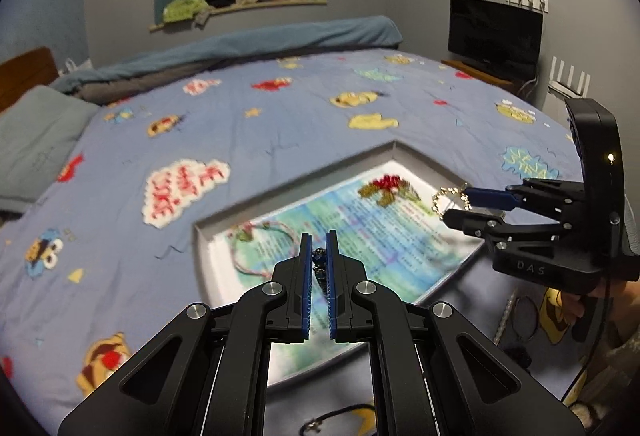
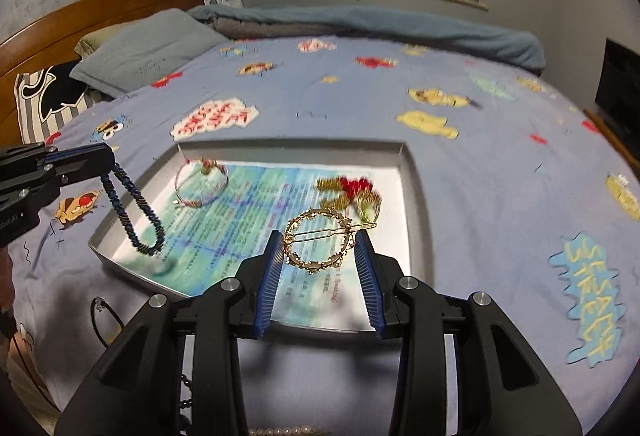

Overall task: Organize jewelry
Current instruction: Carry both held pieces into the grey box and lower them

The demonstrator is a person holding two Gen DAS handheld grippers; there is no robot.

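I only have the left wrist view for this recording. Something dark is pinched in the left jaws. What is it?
Observer: A dark blue beaded strand, hanging as a loop from the left gripper over the left end of the tray.
Operator: Any jewelry off the tray that I'm missing?
Observer: A row of pearls on the bedspread, below the right gripper.
Operator: And the gold piece at the right jaws?
Observer: A round gold hair clip with a bar across it, spanning the jaws.
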